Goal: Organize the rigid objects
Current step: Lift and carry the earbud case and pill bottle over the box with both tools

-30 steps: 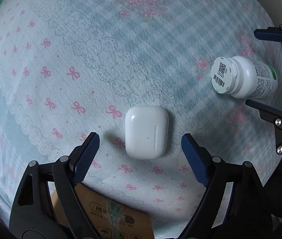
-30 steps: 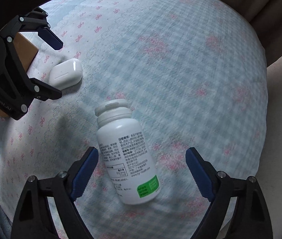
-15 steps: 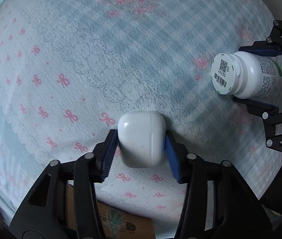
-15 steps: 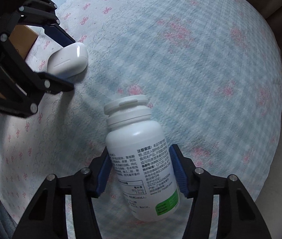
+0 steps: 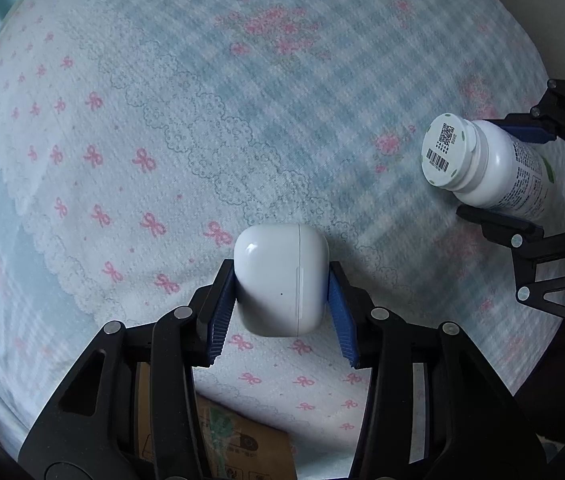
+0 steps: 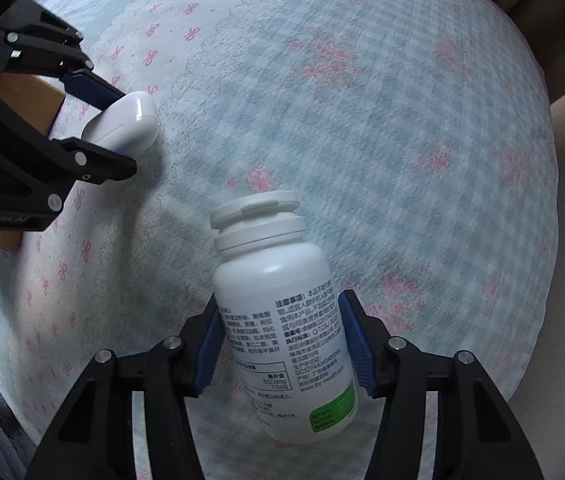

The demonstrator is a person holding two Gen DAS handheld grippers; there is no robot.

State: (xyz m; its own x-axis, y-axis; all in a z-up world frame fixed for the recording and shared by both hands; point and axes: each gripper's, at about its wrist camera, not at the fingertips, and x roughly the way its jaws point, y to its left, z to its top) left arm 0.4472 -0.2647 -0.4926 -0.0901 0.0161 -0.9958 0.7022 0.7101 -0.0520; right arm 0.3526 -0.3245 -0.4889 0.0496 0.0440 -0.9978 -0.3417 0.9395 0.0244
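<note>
My left gripper (image 5: 281,312) is shut on a white earbud case (image 5: 280,278), its blue pads pressed on both sides, and holds it above the cloth. The case also shows in the right wrist view (image 6: 122,128), between the left gripper's fingers (image 6: 94,88). My right gripper (image 6: 282,344) is shut on a white pill bottle (image 6: 278,316) with a printed label and green patch, cap pointing away, lifted off the cloth. The bottle also shows in the left wrist view (image 5: 482,164), at the right.
A blue checked cloth with pink bows and flowers (image 5: 202,120) covers a round table. A brown cardboard box (image 5: 238,440) lies under the left gripper; it also shows at the left of the right wrist view (image 6: 30,96). The table edge drops off at right (image 6: 554,240).
Both grippers closed: the left on the earbud case, the right on the pill bottle. Both objects have since been raised off the cloth.
</note>
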